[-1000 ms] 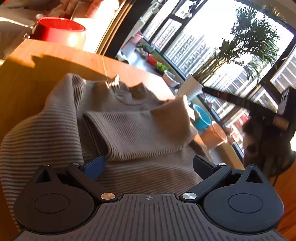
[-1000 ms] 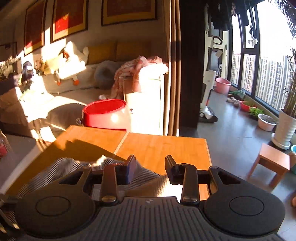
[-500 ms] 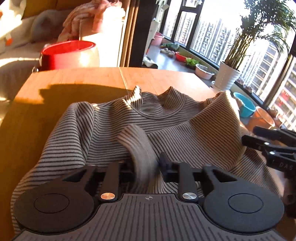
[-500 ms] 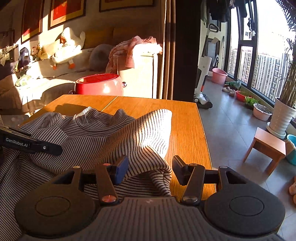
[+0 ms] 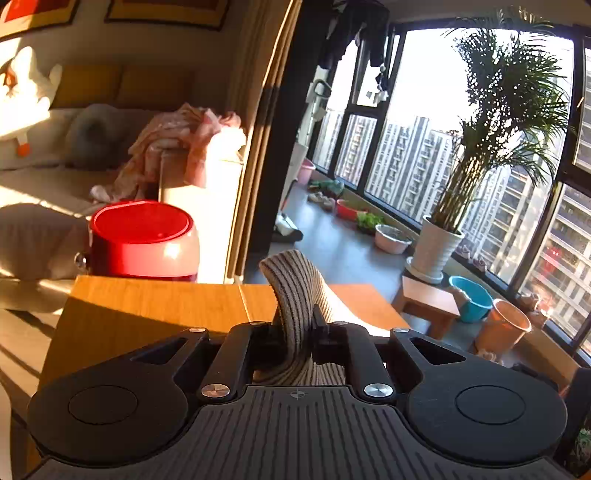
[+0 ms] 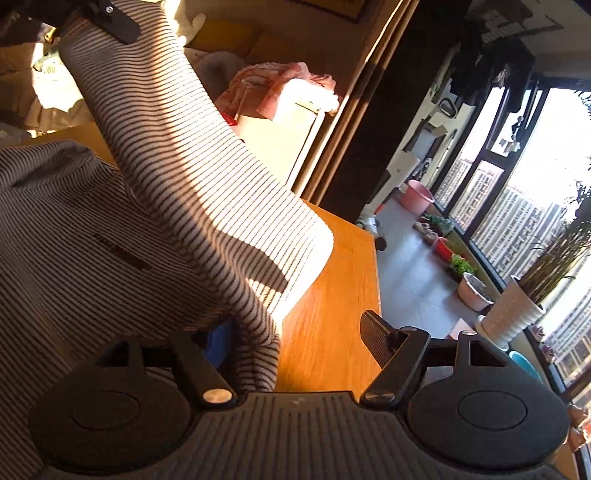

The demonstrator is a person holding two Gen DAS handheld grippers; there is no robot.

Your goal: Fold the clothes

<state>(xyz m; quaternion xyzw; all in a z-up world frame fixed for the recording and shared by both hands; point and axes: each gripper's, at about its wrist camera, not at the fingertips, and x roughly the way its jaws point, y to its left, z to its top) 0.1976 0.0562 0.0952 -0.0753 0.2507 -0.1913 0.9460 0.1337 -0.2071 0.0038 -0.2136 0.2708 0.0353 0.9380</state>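
Observation:
A grey and black striped sweater (image 6: pixel 92 240) lies on the wooden table (image 6: pixel 332 314). My left gripper (image 5: pixel 295 328) is shut on a fold of its sleeve (image 5: pixel 295 291), which sticks up between the fingers. In the right wrist view the lifted sleeve (image 6: pixel 166 129) stretches up to the left gripper (image 6: pixel 114 22) at the top left. My right gripper (image 6: pixel 295 332) sits low at the sweater's right edge, and its jaws are opening. A bunch of fabric (image 6: pixel 258 354) lies between them against the left finger, and the right finger stands clear over bare wood.
A red pot (image 5: pixel 140 236) stands beyond the table's far edge. The table's right edge (image 6: pixel 376 295) drops to a grey floor with a small wooden stool (image 5: pixel 428 299), a potted palm (image 5: pixel 436 251) and basins along the window. A sofa (image 5: pixel 44 177) is at the back left.
The left gripper shut on the sleeve and rose with it, pulling the sleeve up off the sweater. The right gripper sank to the sweater's edge while its jaws widened.

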